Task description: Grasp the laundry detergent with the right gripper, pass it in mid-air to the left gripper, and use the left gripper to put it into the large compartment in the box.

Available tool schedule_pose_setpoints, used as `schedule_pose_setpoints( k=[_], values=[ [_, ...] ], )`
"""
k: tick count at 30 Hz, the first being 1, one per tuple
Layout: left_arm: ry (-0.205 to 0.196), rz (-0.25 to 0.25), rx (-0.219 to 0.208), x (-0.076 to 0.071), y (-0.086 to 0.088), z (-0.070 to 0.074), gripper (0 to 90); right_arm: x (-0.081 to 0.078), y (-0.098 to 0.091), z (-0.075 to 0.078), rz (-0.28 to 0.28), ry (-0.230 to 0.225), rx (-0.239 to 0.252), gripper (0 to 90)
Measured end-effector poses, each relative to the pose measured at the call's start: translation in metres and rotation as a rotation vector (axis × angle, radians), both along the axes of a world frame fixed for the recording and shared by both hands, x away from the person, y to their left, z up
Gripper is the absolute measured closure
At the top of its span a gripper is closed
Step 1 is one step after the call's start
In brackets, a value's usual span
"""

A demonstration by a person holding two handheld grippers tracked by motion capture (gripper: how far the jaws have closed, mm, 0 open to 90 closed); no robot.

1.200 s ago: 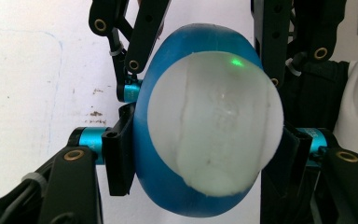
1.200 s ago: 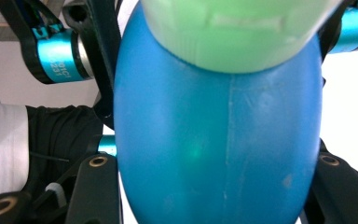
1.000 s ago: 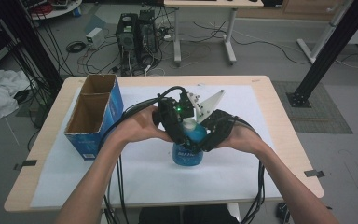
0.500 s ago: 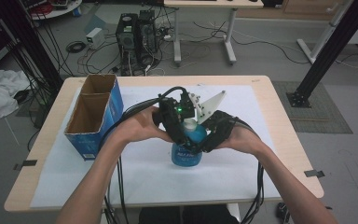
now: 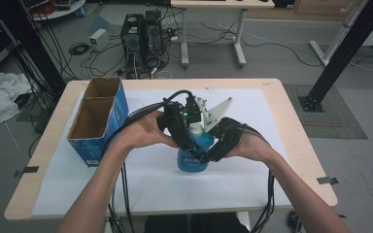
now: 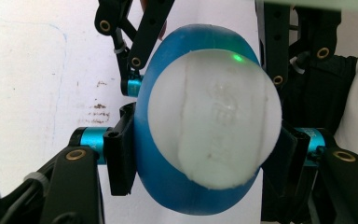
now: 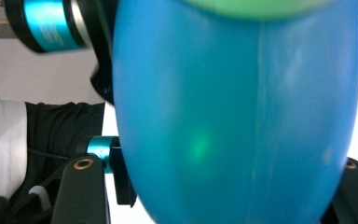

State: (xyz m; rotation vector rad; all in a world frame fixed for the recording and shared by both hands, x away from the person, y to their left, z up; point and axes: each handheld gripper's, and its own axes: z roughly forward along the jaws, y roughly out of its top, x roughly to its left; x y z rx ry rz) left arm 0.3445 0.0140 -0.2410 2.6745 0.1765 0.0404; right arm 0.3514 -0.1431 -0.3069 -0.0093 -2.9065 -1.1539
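A blue bottle with a white cap stands upright on the white sheet near the table's middle. My left gripper comes in from the left and is shut on the bottle's upper part, a pad pressed on each side of the blue body. My right gripper reaches in from the right, a little lower. Its jaws have just been opening, with the bottle still between them and a pad lying against its side. In the left gripper view the right gripper's black links show beyond the cap.
An open blue cardboard box with two compartments stands at the table's left. A white sheet covers most of the wooden tabletop. Black cables trail from both grippers over the near edge.
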Motion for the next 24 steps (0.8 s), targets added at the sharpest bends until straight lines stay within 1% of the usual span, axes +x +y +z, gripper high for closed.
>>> schedule_pose_setpoints(
  k=[3,5,6,9,10,13,20,22,24],
  values=[
    [-0.002,0.003,0.0,-0.001,0.0015,0.0004,38.0,0.0004,-0.0003,-0.0008,-0.001,0.001,-0.004,37.2],
    [-0.008,-0.007,0.007,-0.001,0.0018,0.0004,38.0,0.001,-0.0013,0.0002,-0.009,0.004,0.007,36.5],
    [-0.005,-0.001,0.004,-0.0015,0.002,0.0003,38.0,0.0017,-0.0016,0.0002,-0.007,0.004,0.009,35.8],
    [-0.008,-0.006,0.001,-0.0013,0.0023,0.0007,38.0,0.0018,-0.0019,-0.0002,-0.011,0.001,0.004,34.4],
    [-0.004,-0.004,0.003,-0.0013,0.0028,0.0012,38.0,0.0015,-0.002,-0.0002,-0.017,0.0,0.0,32.6],
    [-0.005,-0.004,0.003,-0.0016,0.0027,0.0011,38.0,0.0012,-0.0024,0.0,-0.016,0.0,0.005,32.5],
    [-0.008,-0.004,0.012,-0.0025,0.0025,0.0014,38.0,0.0013,-0.0042,0.0016,-0.031,0.005,0.006,28.4],
    [-0.009,-0.003,0.016,-0.0029,0.0027,0.0028,38.0,0.002,-0.0051,0.0019,-0.039,0.004,-0.004,25.0],
    [-0.013,-0.003,0.017,-0.0028,0.0032,0.0042,38.0,0.0025,-0.0055,0.0021,-0.04,0.002,-0.007,24.6]
  ],
)
